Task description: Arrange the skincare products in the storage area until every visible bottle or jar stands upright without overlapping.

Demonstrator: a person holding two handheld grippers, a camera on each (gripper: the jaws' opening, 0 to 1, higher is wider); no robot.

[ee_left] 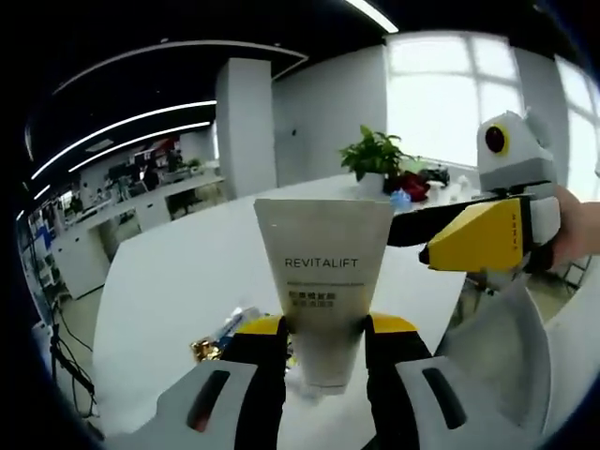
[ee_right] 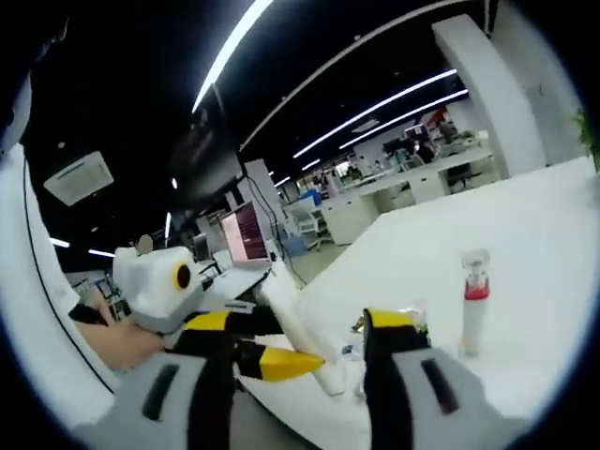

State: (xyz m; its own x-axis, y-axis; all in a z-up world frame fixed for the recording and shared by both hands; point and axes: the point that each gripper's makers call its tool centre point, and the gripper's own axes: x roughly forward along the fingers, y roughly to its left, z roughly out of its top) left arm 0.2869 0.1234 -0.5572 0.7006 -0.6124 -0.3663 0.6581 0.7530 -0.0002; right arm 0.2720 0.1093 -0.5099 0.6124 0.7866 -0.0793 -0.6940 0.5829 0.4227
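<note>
Looking along the left tool (ee_left: 323, 352), its two jaws are clamped on the lower, narrow end of a white tube (ee_left: 323, 291) marked REVITALIFT, whose long axis runs up and away from the tool, flat end uppermost, lifted above the white tabletop (ee_left: 169, 281). The right tool (ee_left: 473, 234) reaches in from the side, level with the tube's top.

From the right tool's (ee_right: 300, 361) own view, its jaws stand apart, gripping nothing; the tube (ee_right: 295, 328) slants between them, in the left tool (ee_right: 272, 361). A red-collared bottle (ee_right: 475, 305) stands upright on the tabletop beyond.
</note>
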